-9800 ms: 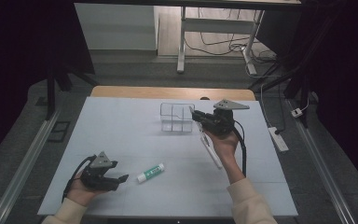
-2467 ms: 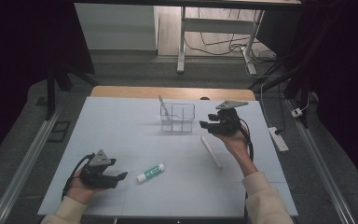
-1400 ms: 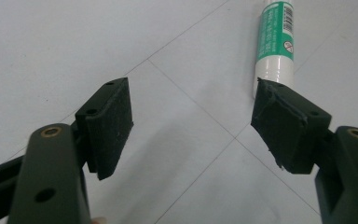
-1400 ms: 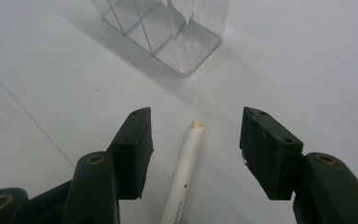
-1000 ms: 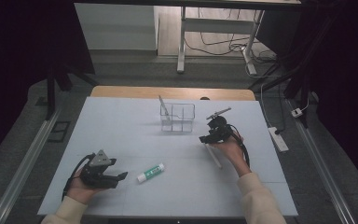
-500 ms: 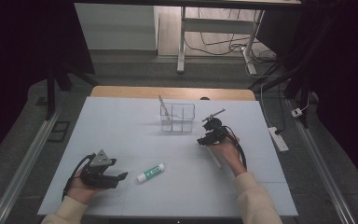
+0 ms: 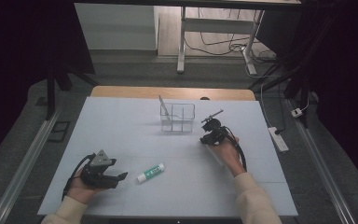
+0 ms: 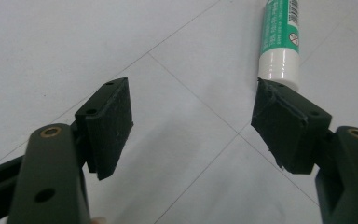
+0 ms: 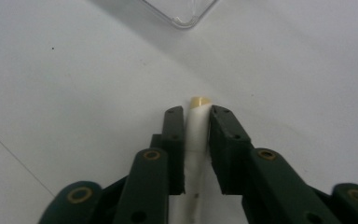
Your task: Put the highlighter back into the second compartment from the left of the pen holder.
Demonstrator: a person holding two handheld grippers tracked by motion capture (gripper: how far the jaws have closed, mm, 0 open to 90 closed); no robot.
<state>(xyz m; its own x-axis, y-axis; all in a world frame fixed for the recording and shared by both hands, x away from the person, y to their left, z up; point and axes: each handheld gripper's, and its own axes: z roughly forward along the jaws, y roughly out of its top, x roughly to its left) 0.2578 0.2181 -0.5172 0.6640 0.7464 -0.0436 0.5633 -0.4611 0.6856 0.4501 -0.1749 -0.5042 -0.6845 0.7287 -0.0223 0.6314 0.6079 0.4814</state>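
Right of centre in the high view, the right gripper (image 7: 206, 138) has just been closing its jaws on a white pen (image 9: 196, 128) lying on the table (image 7: 121, 126), below the clear organizer (image 7: 177, 117). Lower left, the left gripper (image 7: 120, 177) rests with jaws spread, a green-labelled tube (image 7: 150, 172) just beside it.

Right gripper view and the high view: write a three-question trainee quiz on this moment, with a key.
1. True or false: the right claw is shut on the white stick.
2. What lies just ahead of the open left claw? A) green-and-white tube B) scissors C) cup
3. Which item already leans inside the clear organizer?

Key: 1 true. 2 A. 3 a thin pen-like stick.
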